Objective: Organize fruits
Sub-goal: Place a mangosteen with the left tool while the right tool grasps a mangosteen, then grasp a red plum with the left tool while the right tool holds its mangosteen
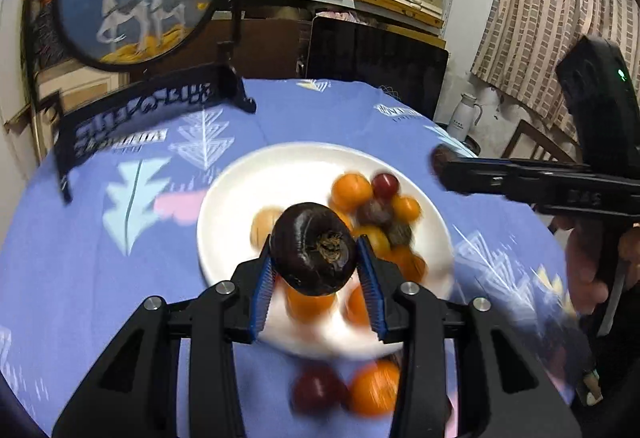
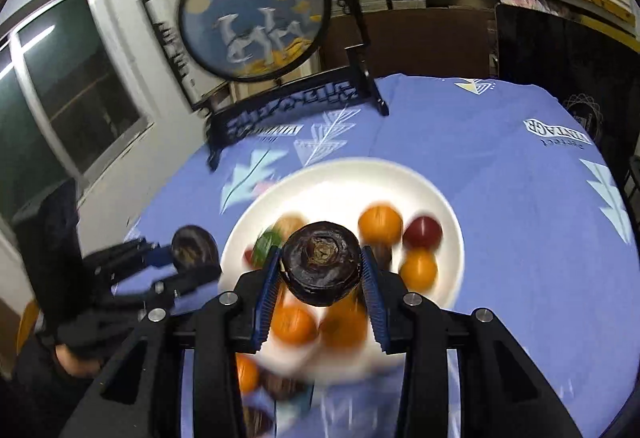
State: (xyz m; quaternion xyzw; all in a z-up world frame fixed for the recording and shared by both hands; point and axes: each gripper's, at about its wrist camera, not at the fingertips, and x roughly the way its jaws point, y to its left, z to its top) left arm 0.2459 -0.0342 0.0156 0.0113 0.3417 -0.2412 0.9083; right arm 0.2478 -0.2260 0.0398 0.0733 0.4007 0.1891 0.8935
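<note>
the left gripper (image 1: 316, 258) is clamping a dark water chestnut (image 1: 314, 248) over the near part of the white plate (image 1: 248, 189) of fruit; the right gripper (image 2: 320, 270) is squeezing another dark chestnut (image 2: 322, 264) above the same plate's (image 2: 340, 181) near side.

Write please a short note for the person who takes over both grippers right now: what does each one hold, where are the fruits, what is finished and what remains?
Left gripper: shut on a dark water chestnut, held above the near part of the white plate.
Right gripper: shut on a second dark chestnut, also above the plate.
Done: several orange fruits and a red fruit already lie on the plate.
Left: set both chestnuts down on the plate, then collect the loose red fruit and loose orange fruit on the blue tablecloth just in front of the plate. Views are blurred; more may lie there.
</note>
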